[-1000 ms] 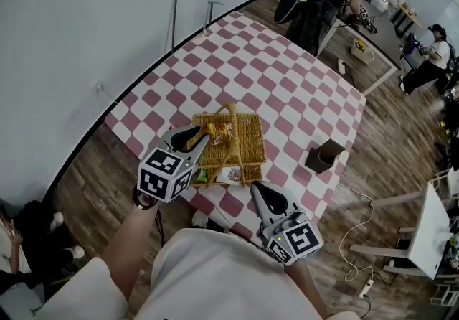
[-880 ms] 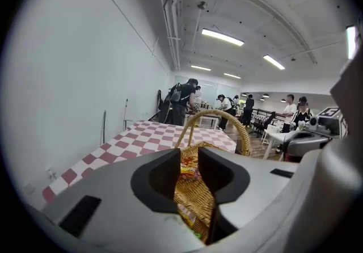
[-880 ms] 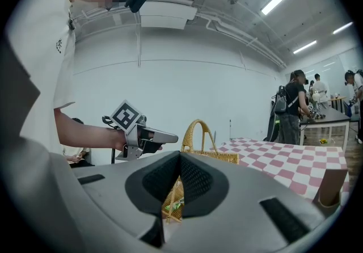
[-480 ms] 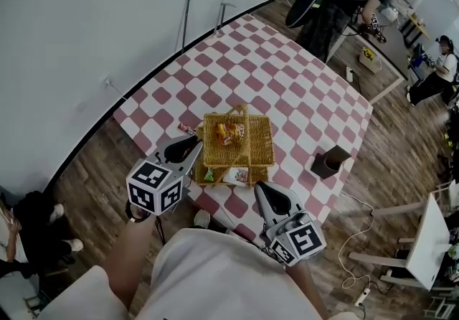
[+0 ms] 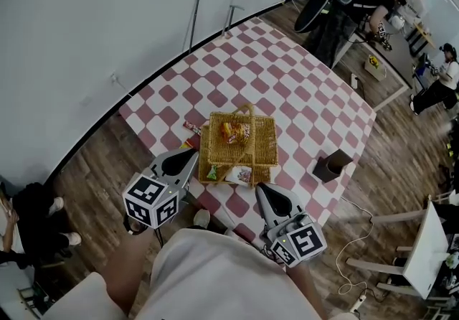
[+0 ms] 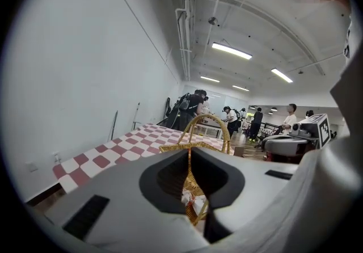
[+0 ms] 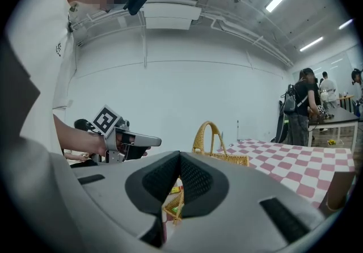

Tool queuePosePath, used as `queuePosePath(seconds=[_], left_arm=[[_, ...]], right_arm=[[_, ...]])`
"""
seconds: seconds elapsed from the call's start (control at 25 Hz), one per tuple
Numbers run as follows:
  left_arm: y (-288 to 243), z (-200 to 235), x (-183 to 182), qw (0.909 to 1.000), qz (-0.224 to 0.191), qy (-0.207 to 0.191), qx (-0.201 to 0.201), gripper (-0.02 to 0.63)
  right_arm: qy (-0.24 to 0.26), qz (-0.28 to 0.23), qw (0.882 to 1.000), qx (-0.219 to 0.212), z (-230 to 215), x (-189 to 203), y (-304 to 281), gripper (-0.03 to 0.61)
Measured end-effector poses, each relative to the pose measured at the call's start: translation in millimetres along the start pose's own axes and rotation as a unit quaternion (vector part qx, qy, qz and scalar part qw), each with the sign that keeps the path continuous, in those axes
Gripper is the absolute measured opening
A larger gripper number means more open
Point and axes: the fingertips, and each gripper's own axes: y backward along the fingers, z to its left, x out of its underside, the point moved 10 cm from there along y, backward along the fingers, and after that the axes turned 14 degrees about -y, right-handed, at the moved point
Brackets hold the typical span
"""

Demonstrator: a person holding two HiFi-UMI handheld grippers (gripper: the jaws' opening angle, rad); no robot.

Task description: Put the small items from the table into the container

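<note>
Both are clenched on nothing: the left hand-held gripper (image 5: 188,156) hangs at the basket's (image 5: 267,153) near-left corner and the right hand-held gripper (image 5: 262,190) hangs off its near edge. Snack packets (image 5: 233,132) lie inside the basket. A red wrapper (image 5: 191,127) lies on the table (image 5: 287,74) just left of it. Approached with closed jaws, the wrapper could be pushed off the table's edge.

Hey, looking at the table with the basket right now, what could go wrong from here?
1. The left claw is shut and empty, close to the small red packet lying beside the basket. Reaching in without opening first could shove the packet toward the table edge.
2. The basket's handle arches over the opening, so a claw lowering items in might catch it and drag the basket.
</note>
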Motion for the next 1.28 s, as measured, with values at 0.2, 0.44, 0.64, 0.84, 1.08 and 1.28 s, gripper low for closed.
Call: queuePosePath(seconds=[0.2,0.44,0.64,0.84,1.08,1.28], left_arm=[[13.1,-9.8,-1.2,0.9999,-0.015,-0.008,-0.001,-0.009],[23.4,-18.9,2.7,0.9996,-0.026,-0.013,0.001,-0.011],[26.0,-22.1,2.2,0.999,-0.034,-0.028,0.01,-0.011],[27.1,-22.8,3.1,0.9988,-0.043,-0.021,0.014,-0.009],[28.8,-17.2,9.3,0.9991,-0.037,-0.02,0.008,-0.006],[28.2,-8.7,14.6,0.9994,-0.025,-0.023,0.002,-0.008]], right_arm=[[0.002,0.0,1.0,-0.002,3.6,-0.2,4.3,0.013],[0.003,-0.003,1.0,0.0,5.1,1.9,11.0,0.012],[0.005,-0.001,1.0,-0.002,7.2,4.8,11.3,0.013],[0.004,0.0,1.0,-0.005,8.4,4.8,9.4,0.012],[0.005,0.0,1.0,-0.006,9.1,6.8,6.3,0.012],[0.002,0.003,1.0,-0.007,11.3,5.7,-1.2,0.013]])
